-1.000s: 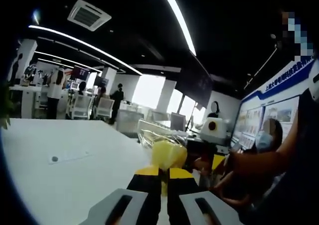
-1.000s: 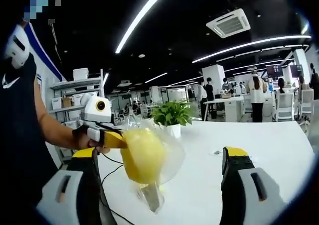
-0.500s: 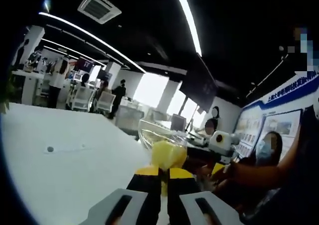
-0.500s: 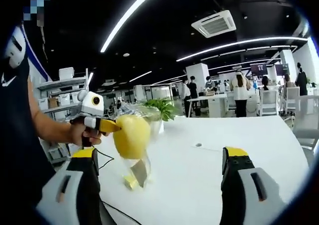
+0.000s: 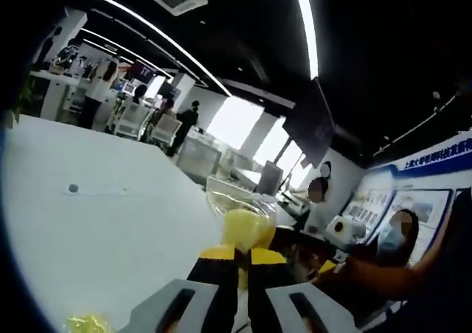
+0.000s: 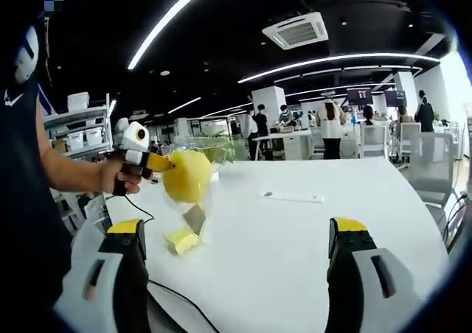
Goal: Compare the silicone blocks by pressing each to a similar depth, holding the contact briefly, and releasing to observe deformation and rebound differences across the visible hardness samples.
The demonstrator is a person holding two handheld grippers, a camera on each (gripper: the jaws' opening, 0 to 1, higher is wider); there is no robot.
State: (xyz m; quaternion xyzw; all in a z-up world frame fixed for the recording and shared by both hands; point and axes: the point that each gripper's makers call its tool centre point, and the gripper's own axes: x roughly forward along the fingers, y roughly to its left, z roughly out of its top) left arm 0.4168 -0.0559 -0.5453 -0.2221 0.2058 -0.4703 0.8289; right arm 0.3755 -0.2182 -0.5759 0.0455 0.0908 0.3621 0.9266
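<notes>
Left gripper (image 5: 243, 256): jaws clamped on a yellow silicone block in a clear bag (image 5: 243, 226), now carried farther from the right gripper (image 6: 240, 244), whose jaws stand wide apart, empty. Second yellow block (image 6: 181, 239) lies exposed on the white table (image 6: 310, 237); pressing not begun. Wall-poster lettering unreadable.

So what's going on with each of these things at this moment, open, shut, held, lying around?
Left gripper: shut on the yellow block's bag.
Yellow block: in a clear bag, held up above the table.
Right gripper: open, holding nothing.
Small yellow piece: lying on the white table.
</notes>
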